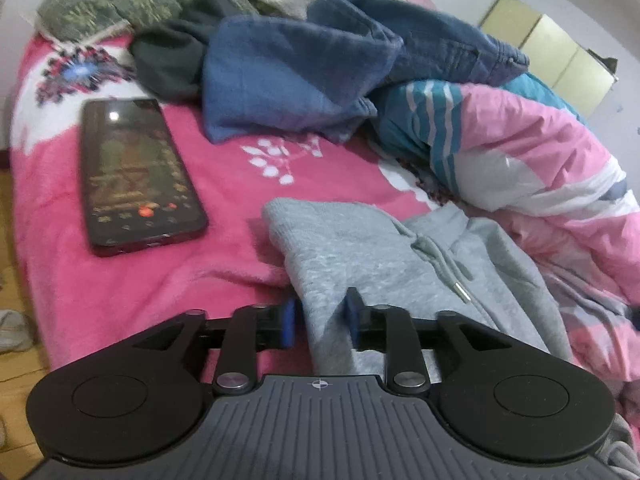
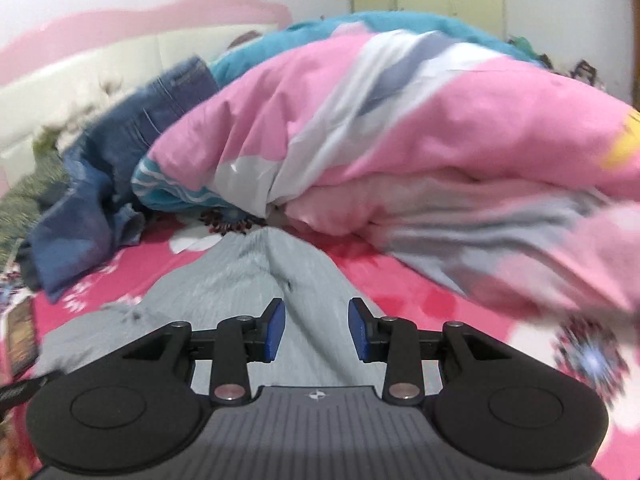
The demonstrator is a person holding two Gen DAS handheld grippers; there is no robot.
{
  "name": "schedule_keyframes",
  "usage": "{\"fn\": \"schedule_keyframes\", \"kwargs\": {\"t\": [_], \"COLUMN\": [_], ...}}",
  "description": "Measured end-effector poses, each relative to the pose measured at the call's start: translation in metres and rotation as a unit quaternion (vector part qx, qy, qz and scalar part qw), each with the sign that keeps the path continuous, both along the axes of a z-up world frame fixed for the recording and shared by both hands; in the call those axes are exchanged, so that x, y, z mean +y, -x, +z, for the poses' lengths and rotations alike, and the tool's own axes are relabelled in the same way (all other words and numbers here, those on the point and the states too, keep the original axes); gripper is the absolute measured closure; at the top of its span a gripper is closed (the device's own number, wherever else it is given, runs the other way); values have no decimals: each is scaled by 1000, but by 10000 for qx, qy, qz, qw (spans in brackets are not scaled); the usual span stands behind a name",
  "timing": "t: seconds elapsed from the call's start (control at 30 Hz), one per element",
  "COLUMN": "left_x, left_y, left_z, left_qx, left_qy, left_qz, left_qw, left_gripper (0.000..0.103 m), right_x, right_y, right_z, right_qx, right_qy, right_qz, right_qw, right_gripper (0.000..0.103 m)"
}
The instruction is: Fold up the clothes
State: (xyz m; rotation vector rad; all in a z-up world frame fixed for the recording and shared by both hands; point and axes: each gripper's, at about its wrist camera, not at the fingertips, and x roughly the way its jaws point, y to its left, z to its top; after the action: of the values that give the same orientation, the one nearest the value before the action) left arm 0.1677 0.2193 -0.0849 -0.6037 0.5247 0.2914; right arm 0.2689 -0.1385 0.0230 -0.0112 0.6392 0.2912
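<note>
A grey hoodie [image 1: 360,248] with a drawstring lies folded on the pink bed blanket [image 1: 140,280]. My left gripper [image 1: 320,320] stands with its jaws apart around the hoodie's near fold; the cloth sits between the blue pads [image 1: 289,322] without being pinched. In the right wrist view the same grey hoodie [image 2: 248,276] stretches away below my right gripper [image 2: 316,330], which is open and hovers over the cloth with nothing between its blue pads [image 2: 276,332]. That view is blurred.
A dark phone [image 1: 136,172] lies screen-up on the blanket at the left. Blue denim clothes [image 1: 288,80], a green knit [image 1: 108,8] and a cream knit are heaped at the back. A pink and white quilt [image 2: 400,120] bulks on the right. Wooden floor [image 1: 16,380] shows beyond the bed's left edge.
</note>
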Motion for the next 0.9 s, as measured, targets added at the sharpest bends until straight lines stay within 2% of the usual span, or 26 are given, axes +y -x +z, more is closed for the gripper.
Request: {"fn": "schedule_keyframes", "kwargs": {"t": [0.1, 0.27, 0.37, 0.43, 0.5, 0.63, 0.73, 0.83, 0.9], "left_x": [-8, -25, -46, -65, -88, -134, -160, -174, -188], "left_y": [14, 37, 38, 31, 21, -1, -12, -28, -43], "left_z": [7, 22, 31, 33, 33, 29, 27, 29, 34], "left_qx": [-126, -699, -1050, -1188, -1197, -970, -942, -958, -925], "left_qy": [-388, -975, -1214, -1173, -1116, -1017, -1142, -950, -1316], "left_qz": [295, 501, 129, -416, -993, -1847, -2086, -2214, -2225], "left_qw": [9987, 9915, 9870, 9851, 9815, 9727, 9667, 9658, 9616], "left_gripper": [57, 52, 47, 47, 47, 47, 47, 47, 47], "right_x": [-36, -98, -127, -143, -153, -167, -179, -187, -189], "right_y": [50, 140, 183, 209, 226, 240, 230, 207, 182], "right_z": [6, 2, -7, -13, -16, -15, -7, 1, 8], "right_qx": [50, 123, 253, 287, 226, 55, -62, -121, -116], "right_qy": [-269, -726, -970, -1075, -946, -681, -779, -852, -888], "right_qz": [-260, -810, -1096, -1276, -1417, -1543, -1539, -1442, -1325], "right_qw": [9993, 9940, 9889, 9856, 9851, 9857, 9850, 9858, 9871], "right_gripper": [66, 66, 65, 61, 58, 58, 58, 58, 57]}}
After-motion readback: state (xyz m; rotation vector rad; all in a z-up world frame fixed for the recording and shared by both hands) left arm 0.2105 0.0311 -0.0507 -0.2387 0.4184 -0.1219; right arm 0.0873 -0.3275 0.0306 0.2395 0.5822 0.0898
